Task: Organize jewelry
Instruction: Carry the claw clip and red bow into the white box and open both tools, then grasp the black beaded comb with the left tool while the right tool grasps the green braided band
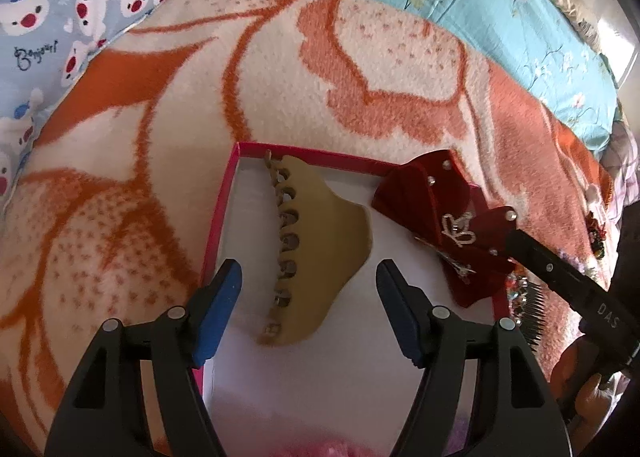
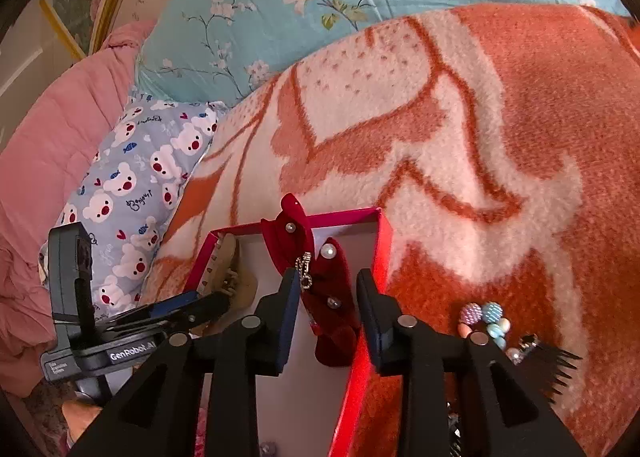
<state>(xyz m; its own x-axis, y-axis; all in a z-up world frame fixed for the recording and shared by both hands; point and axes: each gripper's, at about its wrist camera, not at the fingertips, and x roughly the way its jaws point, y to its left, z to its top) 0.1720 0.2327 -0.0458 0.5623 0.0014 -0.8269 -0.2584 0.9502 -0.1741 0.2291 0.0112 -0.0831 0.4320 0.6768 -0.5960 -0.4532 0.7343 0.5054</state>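
- Blue-padded fingers [image 1: 218, 313] of the left tool [image 1: 308, 309] fill the bottom of the left wrist view, spread wide and empty, hovering over the white floor of the pink box [image 1: 218, 213].
- Between those jaws, lower centre of the frame, lies the beige claw clip [image 1: 320, 253] on its side inside the box — stiff, smooth plastic, light, likely slippery on its broad curved back; the toothed edge or the hinge end looks the surer place to pinch.
- Right of it, the red velvet bow [image 1: 440, 225] sits half in the box, draped over the right-hand rim. It is soft and floppy, with pearls and a small silver charm that could snag, so I would take it by the thick middle knot.
- From the right wrist view, the right tool [image 2: 328, 317] straddles that bow at lower centre, jaws parted on either side with visible gaps and not clamped on it.
- Only the right view shows the loose pieces still on the orange blanket [image 2: 520, 137] at lower right: a cluster of round pastel beads [image 2: 486, 319] and a dark comb [image 2: 560, 365]; the left view catches just a sliver of the comb.
- Only the left view shows the clip's full outline and teeth — in the right view it is mostly hidden behind the other tool.
- Pillows and a floral quilt lie along the upper edge of both frames.
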